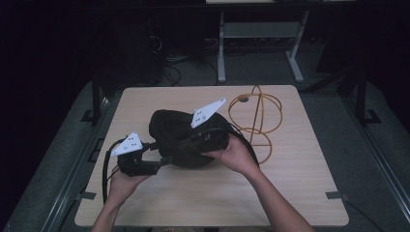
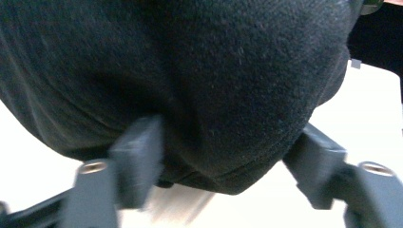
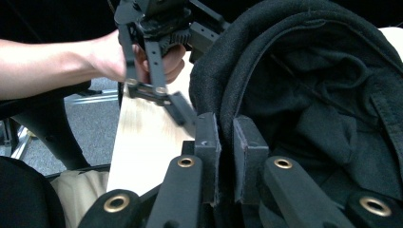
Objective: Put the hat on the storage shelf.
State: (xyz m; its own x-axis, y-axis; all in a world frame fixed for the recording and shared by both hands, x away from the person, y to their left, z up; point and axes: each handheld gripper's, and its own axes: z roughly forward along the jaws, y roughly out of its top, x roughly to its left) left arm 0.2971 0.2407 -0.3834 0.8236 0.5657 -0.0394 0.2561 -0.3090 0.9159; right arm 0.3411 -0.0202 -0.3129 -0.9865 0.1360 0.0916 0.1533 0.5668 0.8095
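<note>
At frame centre, the right gripper (image 3: pixel 227 142) fingers are clenched on the black hat (image 1: pixel 179 133); the left gripper (image 2: pixel 228 156) fingers straddle its edge, released.

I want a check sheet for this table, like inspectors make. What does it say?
Surface: wooden table, mostly bare.
Job's things: black hat, lying mid-table, hollow side showing in the right gripper view.
Clutter: orange wire stand, beside the hat.
Grippers: right claw shut on the hat's rim; left claw straddles the hat's edge, whether its pads press cannot be told.
Cables: black cable loops from the left gripper; more lie on the floor behind.
Surroundings: dark room, desk legs beyond the table.
</note>
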